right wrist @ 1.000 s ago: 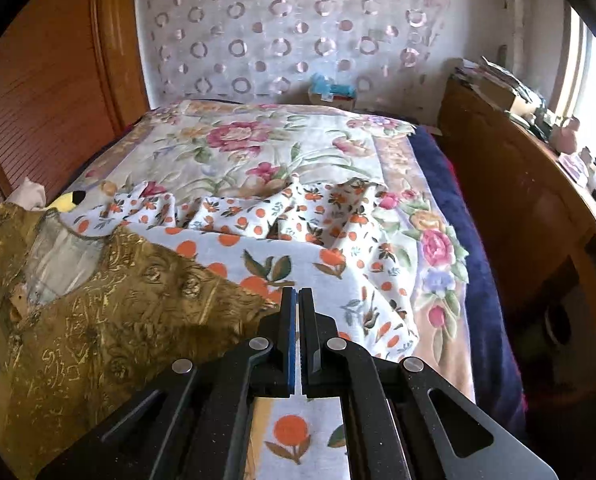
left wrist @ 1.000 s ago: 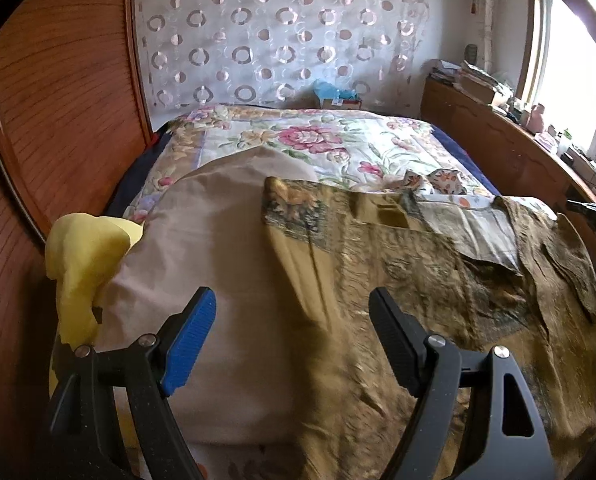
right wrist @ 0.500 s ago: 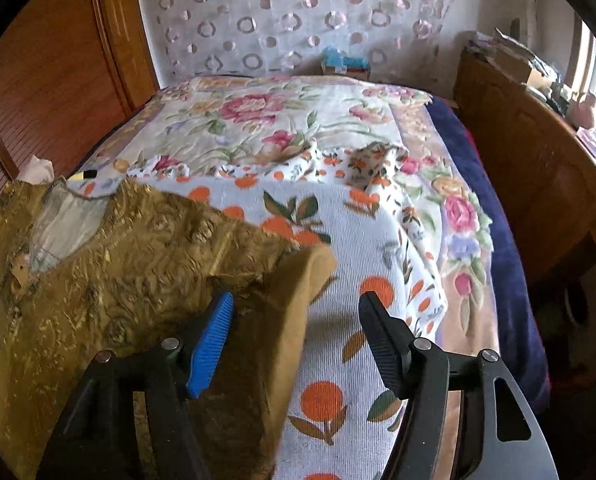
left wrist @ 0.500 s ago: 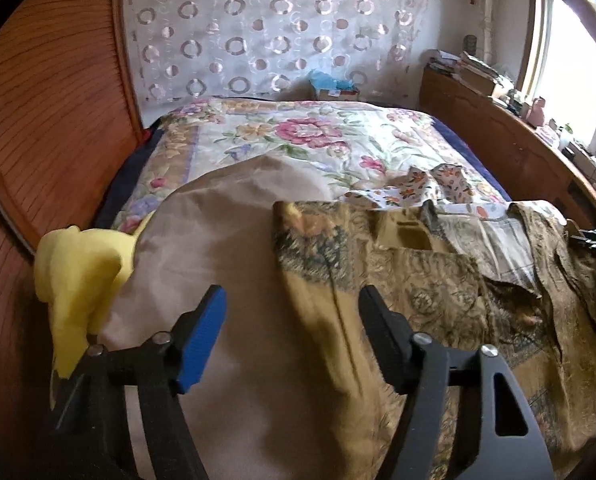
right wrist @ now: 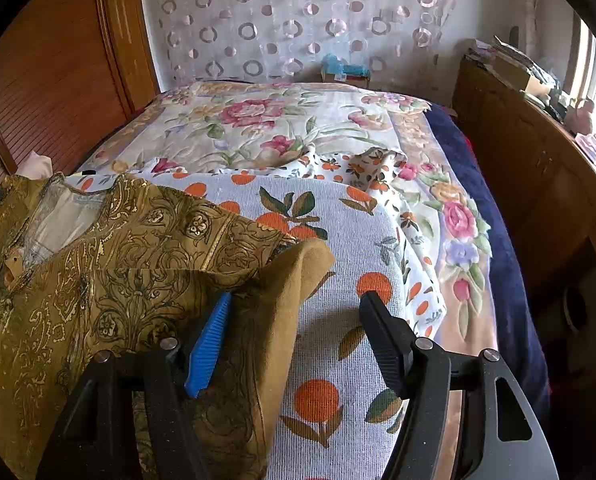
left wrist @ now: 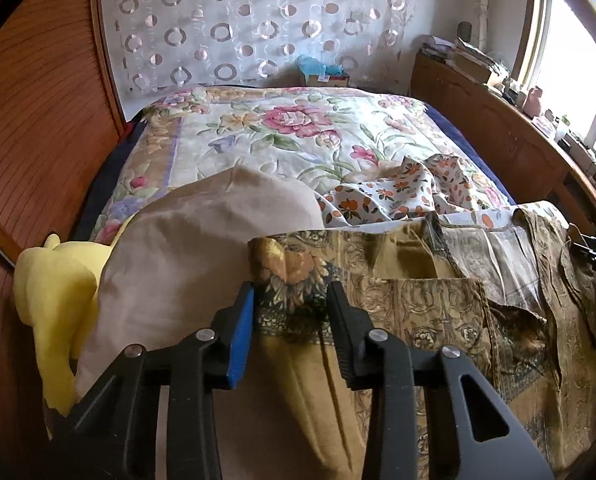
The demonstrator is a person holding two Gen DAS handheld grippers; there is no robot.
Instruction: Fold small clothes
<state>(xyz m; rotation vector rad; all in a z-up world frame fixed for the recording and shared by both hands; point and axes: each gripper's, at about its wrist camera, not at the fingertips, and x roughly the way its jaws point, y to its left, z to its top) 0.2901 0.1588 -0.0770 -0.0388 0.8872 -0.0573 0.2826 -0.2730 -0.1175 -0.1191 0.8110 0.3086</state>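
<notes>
The left gripper (left wrist: 290,320) has shifted across from the beige cloth (left wrist: 186,264) onto the gold patterned garment (left wrist: 417,304); its jaws have just been closing, with the garment's sleeve edge between them. The right gripper (right wrist: 294,336), clamped shut a second ago, now stands open, and the garment's folded sleeve (right wrist: 290,280) lies between its jaws.

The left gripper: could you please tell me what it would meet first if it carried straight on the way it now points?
Most likely the gold patterned garment: its dark-bordered sleeve edge already lies between the fingers of the left gripper, whose jaws have just been closing. Whether they touch it yet is unclear.
</notes>
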